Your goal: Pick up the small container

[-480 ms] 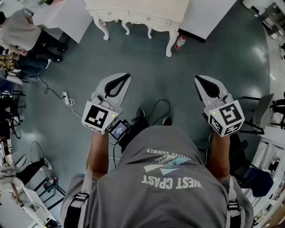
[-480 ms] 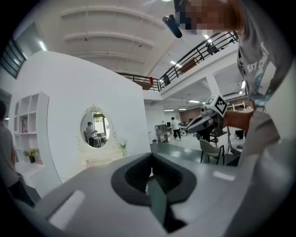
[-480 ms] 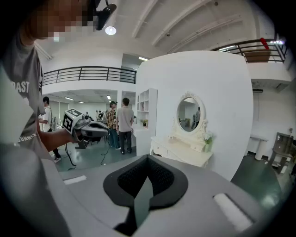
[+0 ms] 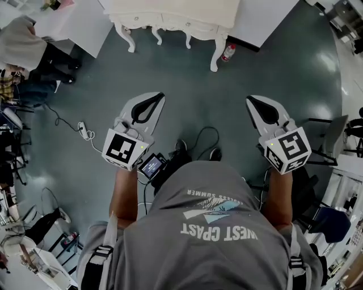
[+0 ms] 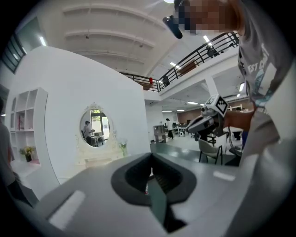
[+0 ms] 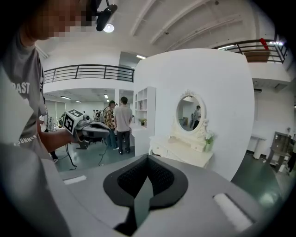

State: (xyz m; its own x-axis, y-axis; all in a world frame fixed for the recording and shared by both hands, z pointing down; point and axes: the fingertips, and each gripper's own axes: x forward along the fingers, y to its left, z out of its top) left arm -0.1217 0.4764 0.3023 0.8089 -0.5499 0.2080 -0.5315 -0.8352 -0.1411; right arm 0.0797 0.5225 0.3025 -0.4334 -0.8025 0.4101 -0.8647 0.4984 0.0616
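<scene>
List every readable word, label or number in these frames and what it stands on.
"WEST COAST": grey shirt, upside down in the head view.
"ENDLESS SUMMER": same shirt, in smaller print.
Small screen: too small to read.
Bottle label: too small to read.
Marker cubes: square patterns only, no words.

1. Seen from above: left gripper [image 4: 159,97] and right gripper [image 4: 251,102], well apart, pointing forward over a dark floor [image 4: 198,79].
2. Ahead: cream dressing table [image 4: 170,17], with a small bottle [image 4: 228,52] just beside its right leg.
3. At the bottom: grey T-shirt [image 4: 215,226].
</scene>
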